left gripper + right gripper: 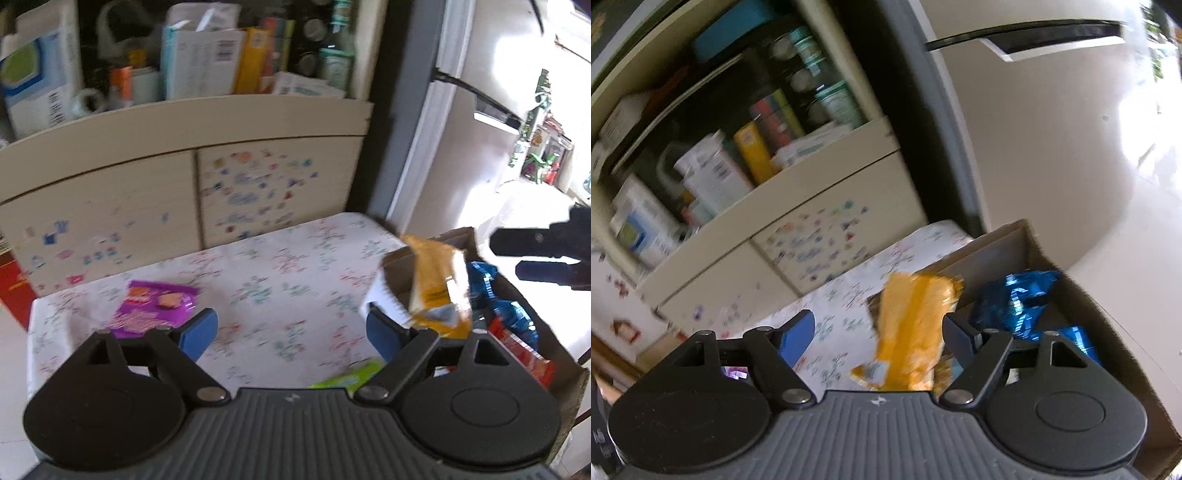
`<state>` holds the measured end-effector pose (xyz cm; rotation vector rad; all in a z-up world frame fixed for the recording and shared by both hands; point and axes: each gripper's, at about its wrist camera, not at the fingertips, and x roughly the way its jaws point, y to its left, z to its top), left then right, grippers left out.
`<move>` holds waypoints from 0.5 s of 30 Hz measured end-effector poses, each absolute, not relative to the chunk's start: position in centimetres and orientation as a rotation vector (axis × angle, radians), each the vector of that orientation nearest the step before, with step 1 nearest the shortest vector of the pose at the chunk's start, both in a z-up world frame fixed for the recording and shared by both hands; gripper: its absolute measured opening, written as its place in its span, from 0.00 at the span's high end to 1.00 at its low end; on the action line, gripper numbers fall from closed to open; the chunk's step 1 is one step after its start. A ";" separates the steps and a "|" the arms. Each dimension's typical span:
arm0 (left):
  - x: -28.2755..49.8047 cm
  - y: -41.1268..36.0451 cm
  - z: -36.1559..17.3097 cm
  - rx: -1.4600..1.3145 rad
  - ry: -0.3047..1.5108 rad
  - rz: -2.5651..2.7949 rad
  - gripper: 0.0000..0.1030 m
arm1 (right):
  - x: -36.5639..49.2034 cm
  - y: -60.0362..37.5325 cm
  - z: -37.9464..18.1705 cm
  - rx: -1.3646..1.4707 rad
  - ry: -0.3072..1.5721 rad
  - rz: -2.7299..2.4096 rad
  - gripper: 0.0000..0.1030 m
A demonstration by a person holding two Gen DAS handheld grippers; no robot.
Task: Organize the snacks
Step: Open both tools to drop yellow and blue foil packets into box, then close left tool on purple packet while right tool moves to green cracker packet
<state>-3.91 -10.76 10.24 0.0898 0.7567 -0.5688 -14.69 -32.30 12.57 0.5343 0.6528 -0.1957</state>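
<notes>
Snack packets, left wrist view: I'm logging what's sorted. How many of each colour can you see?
Purple packet on the table: 1
Green packet on the table: 1
Orange packet over the cardboard box edge: 1
Blue packets in the box: 1 cluster, too blurred to count apart
Red packet in the box: 1
Total: at least 5

Yellow snack packet [437, 284] tilted over cardboard box [569, 373].

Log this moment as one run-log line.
left gripper: open | right gripper: open | orange snack packet: over cardboard box | purple snack packet: on table
</notes>
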 end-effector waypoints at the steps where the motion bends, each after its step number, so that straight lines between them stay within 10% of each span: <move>1: -3.7 -10.1 10.2 0.085 0.759 -0.556 0.14 | -14.6 -31.8 12.5 0.519 0.661 -0.181 0.21; 15: 2.1 -4.6 6.9 0.100 0.749 -0.356 0.11 | -14.9 -23.4 7.6 0.401 0.800 -0.123 0.21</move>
